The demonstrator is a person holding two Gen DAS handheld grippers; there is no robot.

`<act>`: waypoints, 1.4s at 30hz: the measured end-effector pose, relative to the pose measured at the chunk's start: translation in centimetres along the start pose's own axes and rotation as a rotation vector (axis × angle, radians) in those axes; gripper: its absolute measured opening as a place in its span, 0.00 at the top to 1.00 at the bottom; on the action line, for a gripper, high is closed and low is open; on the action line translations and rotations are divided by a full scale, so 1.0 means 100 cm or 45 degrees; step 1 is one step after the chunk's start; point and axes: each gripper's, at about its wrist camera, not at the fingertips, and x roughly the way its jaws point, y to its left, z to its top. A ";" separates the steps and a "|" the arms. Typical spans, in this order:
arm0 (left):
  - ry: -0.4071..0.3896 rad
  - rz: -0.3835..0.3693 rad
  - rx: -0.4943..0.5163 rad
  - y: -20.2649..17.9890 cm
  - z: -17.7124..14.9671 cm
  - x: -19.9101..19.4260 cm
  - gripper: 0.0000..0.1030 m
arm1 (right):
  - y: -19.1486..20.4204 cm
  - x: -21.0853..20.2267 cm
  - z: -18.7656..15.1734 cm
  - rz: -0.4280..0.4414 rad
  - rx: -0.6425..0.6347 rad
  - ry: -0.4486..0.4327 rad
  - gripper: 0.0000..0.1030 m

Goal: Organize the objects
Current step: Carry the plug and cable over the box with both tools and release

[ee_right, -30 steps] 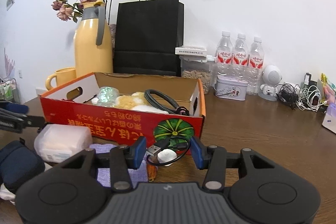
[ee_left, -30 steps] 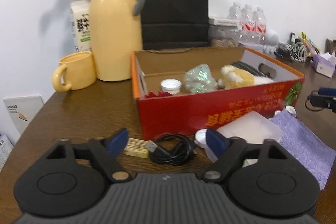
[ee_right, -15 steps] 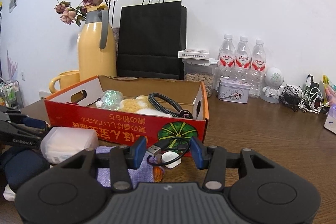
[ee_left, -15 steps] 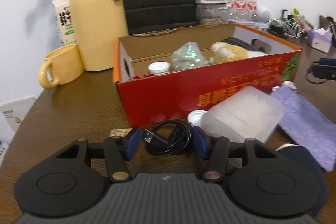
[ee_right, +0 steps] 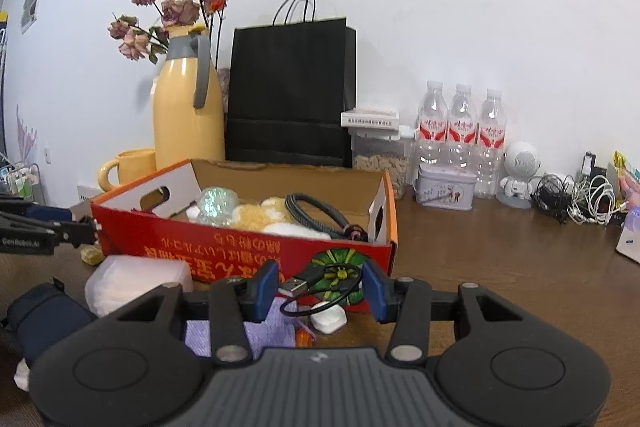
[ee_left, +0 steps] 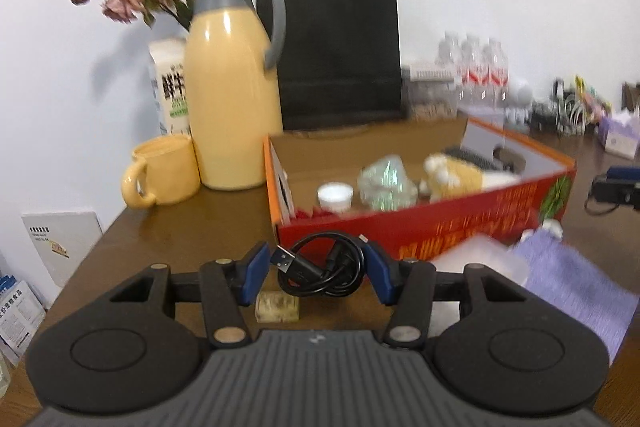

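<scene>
**Two cables gripped, the box half filled**

In front of the red cardboard box (ee_left: 472,231), your left claw (ee_left: 318,273) has just been closing, and its blue pads now press on a coiled black USB cable (ee_left: 320,273) lifted clear of the brown wooden tabletop (ee_left: 180,227). Your right claw (ee_right: 320,285) is clamped on a second, thinner black USB cable loop (ee_right: 324,287), held just before the box's front wall.

Already inside the box lie a white bottle cap (ee_left: 335,196), a crumpled iridescent wrapper (ee_left: 386,183), a yellow and white plush toy (ee_left: 456,177) and a thick grey braided cord (ee_right: 320,213). So part of the sorting looks done.

Left out on the tabletop are a small tan block (ee_left: 277,307) right under the left claw, a frosted plastic container (ee_right: 138,281), a lilac knitted cloth (ee_left: 576,287), a white earbud case (ee_right: 328,319), a navy pouch (ee_right: 48,315) and a small yellow lump (ee_right: 91,254).

Your likely next step is to carry both cables over the rim and let them go inside; the loose pieces would then follow.
</scene>
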 end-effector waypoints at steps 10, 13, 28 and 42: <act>-0.146 -0.030 -0.023 -0.019 0.063 -0.002 0.48 | 0.011 0.012 0.055 0.056 -0.053 -0.099 0.57; -0.172 -0.026 -0.062 -0.025 0.080 0.007 0.48 | 0.018 0.027 0.074 0.062 -0.057 -0.119 0.57; -0.081 0.046 -0.234 -0.025 0.094 0.079 0.48 | 0.024 0.111 0.083 0.004 0.038 -0.055 0.57; -0.038 0.071 -0.193 -0.031 0.081 0.090 0.39 | 0.014 0.122 0.073 0.004 0.078 0.045 0.39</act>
